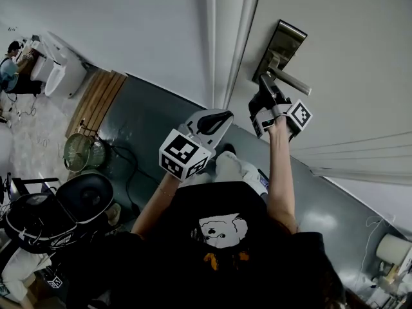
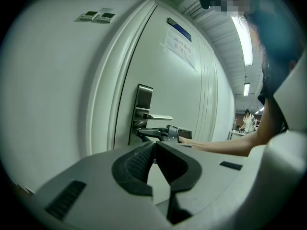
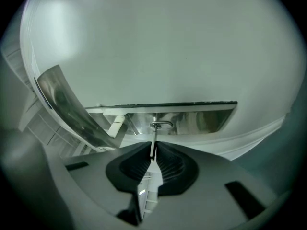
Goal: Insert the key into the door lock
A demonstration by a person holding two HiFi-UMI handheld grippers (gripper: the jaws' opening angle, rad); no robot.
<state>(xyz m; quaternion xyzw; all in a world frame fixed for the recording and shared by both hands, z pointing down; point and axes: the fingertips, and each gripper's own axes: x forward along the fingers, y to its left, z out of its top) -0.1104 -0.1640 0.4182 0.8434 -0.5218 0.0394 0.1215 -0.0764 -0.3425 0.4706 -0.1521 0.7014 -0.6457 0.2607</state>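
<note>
The metal lock plate [image 1: 281, 44] with its lever handle [image 1: 291, 80] sits on the white door [image 1: 347, 56]. My right gripper [image 1: 262, 99] is just below the handle, up against the plate. In the right gripper view it [image 3: 153, 148] is shut on a thin silver key [image 3: 153, 139] whose tip meets the keyhole [image 3: 161, 125] in the shiny plate [image 3: 201, 119]. My left gripper [image 1: 207, 122] hangs back from the door, lower left of the lock, its jaws shut on nothing [image 2: 154, 145]. From the left gripper view I see the lock plate [image 2: 144, 102], the handle [image 2: 159, 117] and the right gripper [image 2: 160, 132].
The door frame [image 1: 222, 37] runs just left of the lock. On the dark floor to the left stand a wire fan [image 1: 82, 152], wooden boards [image 1: 96, 98] and a black office chair [image 1: 77, 201]. A person [image 1: 10, 60] sits far away at upper left. A paper notice [image 2: 178, 44] hangs on the door.
</note>
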